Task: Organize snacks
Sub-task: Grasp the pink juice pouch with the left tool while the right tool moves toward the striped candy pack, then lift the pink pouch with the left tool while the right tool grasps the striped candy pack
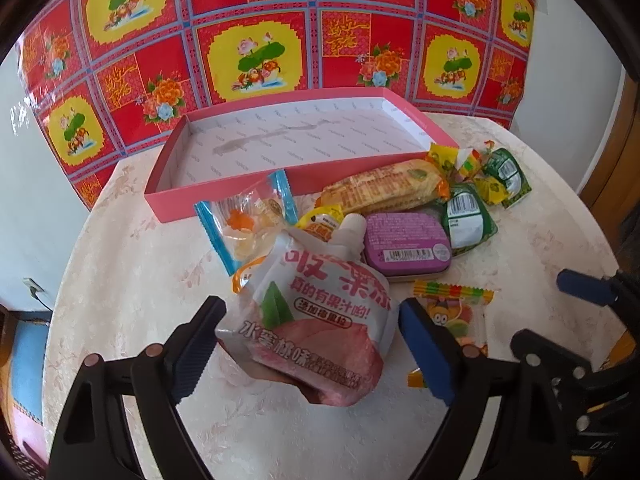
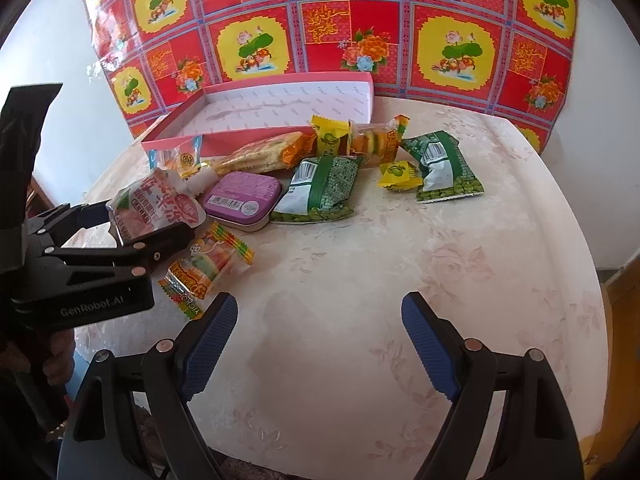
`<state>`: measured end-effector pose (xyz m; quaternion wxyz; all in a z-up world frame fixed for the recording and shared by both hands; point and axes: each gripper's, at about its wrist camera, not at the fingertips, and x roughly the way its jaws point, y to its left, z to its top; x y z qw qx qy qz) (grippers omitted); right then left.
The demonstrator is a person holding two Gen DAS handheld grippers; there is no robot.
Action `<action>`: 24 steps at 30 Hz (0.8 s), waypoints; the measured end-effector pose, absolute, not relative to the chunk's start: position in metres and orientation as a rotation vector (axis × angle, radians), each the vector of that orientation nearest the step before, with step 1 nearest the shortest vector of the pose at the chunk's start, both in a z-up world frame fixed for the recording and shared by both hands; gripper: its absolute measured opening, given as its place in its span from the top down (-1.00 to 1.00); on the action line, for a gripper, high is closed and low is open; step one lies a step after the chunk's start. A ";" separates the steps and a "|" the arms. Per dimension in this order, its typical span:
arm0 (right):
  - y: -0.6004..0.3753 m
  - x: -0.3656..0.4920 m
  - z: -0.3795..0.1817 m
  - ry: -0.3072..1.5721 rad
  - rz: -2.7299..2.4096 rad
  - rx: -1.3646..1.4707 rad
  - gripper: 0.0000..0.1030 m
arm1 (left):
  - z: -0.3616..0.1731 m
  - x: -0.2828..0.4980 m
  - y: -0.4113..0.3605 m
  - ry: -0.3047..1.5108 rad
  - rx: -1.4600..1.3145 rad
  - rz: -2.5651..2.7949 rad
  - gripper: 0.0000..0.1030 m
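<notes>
1. Where the round table (image 2: pixel 400 240) meets the wall, a red and yellow flowered cloth (image 2: pixel 320 32) hangs behind it, and the table itself wears a pale cream floral cover.
2. Along the table's far edge lies a shallow pink box (image 1: pixel 224 196), open, with a white printed lining and no snacks inside.
3. Just in front of the box's near wall, toward the middle of the table, the snacks sit in a loose pile.
4. At the front of the pile is a white and pink spouted jelly pouch (image 1: pixel 316 320), its cap pointing toward the box.
5. Around that pouch stands the left gripper (image 1: pixel 312 344), its jaws wide on either side; whether the pads press the pouch cannot be told.
6. Over the bare near part of the table hangs the right gripper (image 2: pixel 320 344), jaws wide with nothing between them.
7. Behind the pouch a long orange cracker pack (image 1: pixel 384 188) lies close along the box wall.
8. Beside the pouch's cap rests a purple tin (image 1: pixel 406 246), barcode up.
9. Two green pea packets (image 2: pixel 320 192) lie toward the pile's right side.
10. A clear candy bag with blue ends (image 1: pixel 248 220) leans at the box wall.
11. A striped gummy packet (image 2: pixel 208 268) lies nearest the table's front edge.
12. A small yellow candy (image 2: pixel 400 174) sits between the pea packets.
</notes>
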<state>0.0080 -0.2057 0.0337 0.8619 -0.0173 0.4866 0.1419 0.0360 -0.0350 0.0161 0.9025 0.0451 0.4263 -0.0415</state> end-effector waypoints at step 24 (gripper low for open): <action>-0.183 0.014 0.055 0.981 0.320 -0.066 -0.67 | 0.042 0.017 0.001 0.817 -0.031 -0.032 -0.56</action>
